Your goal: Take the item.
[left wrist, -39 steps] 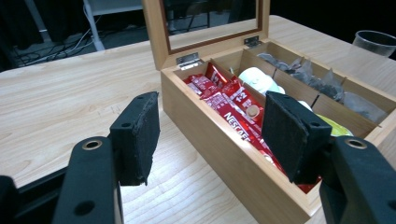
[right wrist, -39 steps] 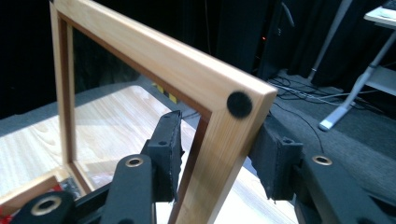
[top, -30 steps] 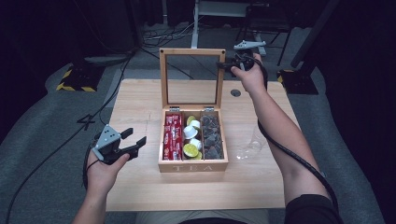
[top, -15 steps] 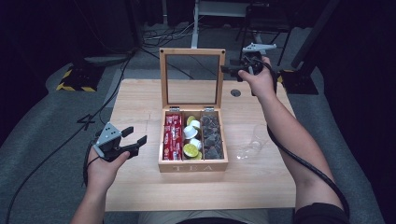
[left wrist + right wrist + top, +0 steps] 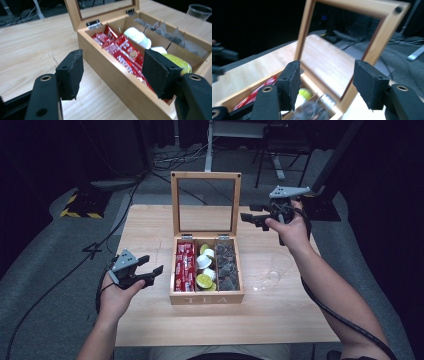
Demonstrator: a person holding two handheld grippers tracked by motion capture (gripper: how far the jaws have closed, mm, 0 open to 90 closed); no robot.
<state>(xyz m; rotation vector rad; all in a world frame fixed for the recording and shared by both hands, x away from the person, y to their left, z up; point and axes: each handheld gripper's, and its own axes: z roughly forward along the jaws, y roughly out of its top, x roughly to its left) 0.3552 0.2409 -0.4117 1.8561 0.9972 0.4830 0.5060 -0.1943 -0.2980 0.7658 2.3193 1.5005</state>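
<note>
A: Why does the lid (image 5: 205, 202) stand upright?
B: So the tea box (image 5: 206, 296), mid-tabletop (image 5: 150, 225), stays reachable. The right hand-held gripper (image 5: 248, 217), at its two o'clock, has just been opening, empty; the left hand-held gripper (image 5: 151, 265) waits at nine o'clock, jaws apart, empty.

In your left gripper view the tea box (image 5: 117, 75) runs off the right and bottom edges, and the plastic cup (image 5: 200, 11) is cut by the top right corner. Your right gripper view is blurred — the lid (image 5: 372, 32) loses its top edge, and the dark packets (image 5: 312, 112) near the bottom can't be made out.
</note>
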